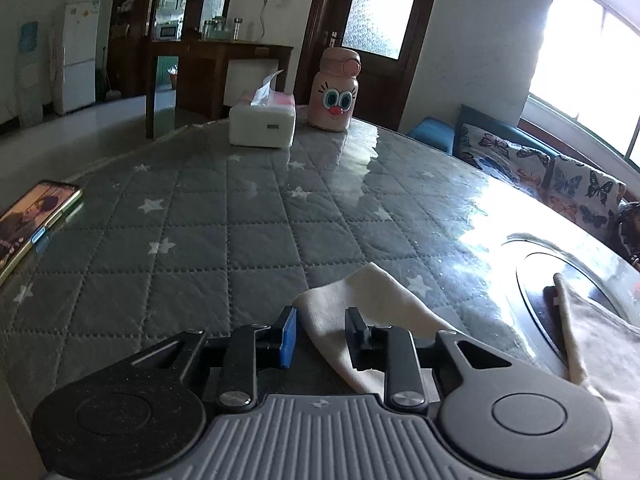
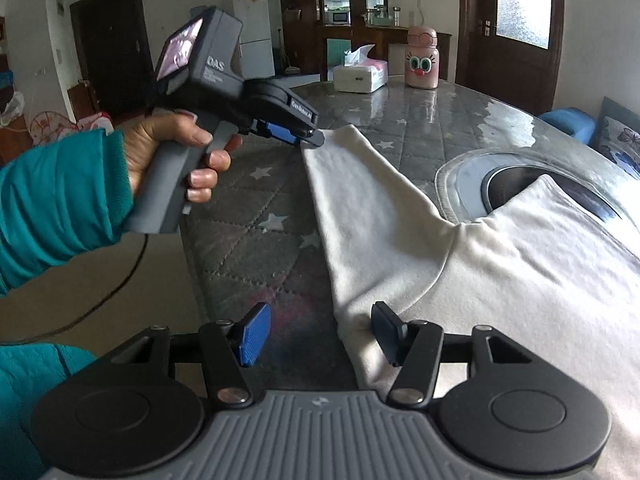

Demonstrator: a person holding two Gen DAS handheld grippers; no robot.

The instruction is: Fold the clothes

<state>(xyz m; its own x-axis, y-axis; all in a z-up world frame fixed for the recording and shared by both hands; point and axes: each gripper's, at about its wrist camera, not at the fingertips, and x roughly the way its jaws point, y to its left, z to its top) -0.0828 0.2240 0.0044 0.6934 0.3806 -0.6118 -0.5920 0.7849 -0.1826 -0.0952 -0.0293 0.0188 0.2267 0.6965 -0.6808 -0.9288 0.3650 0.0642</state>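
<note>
Nearest to us, in the right wrist view, our right gripper (image 2: 318, 336) has its fingers spread wide. The lower edge of a cream shirt (image 2: 500, 280) lies between them, but neither pad touches the cloth, so nothing is held.

In the left wrist view, our left gripper (image 1: 322, 330) sits at the end of the shirt's sleeve (image 1: 360, 300). Its fingers are partly open, with the sleeve tip lying between them. The blue pad is just beside the fabric and the dark pad seems to press into it. We cannot say that the grip has closed. From the right wrist view the left gripper (image 2: 310, 136) appears at the sleeve's (image 2: 360, 184) far tip, held by a hand (image 2: 168, 148) in a teal cuff.

The shirt lies spread flat on the table (image 1: 200, 220), over a quilted grey cover with white stars. The sleeve stretches straight out from the body, and no fold shows anywhere. We judge the task is at its very start: the sleeve is yet to be brought in, and every body fold is still to come.

Farther off, a phone (image 1: 32, 224) lies at the table's left edge. A round dark inset (image 2: 532, 184) sits beyond the shirt. At the far end stand a tissue box (image 1: 262, 124) and a pink bottle (image 1: 335, 92) with a cartoon face.
</note>
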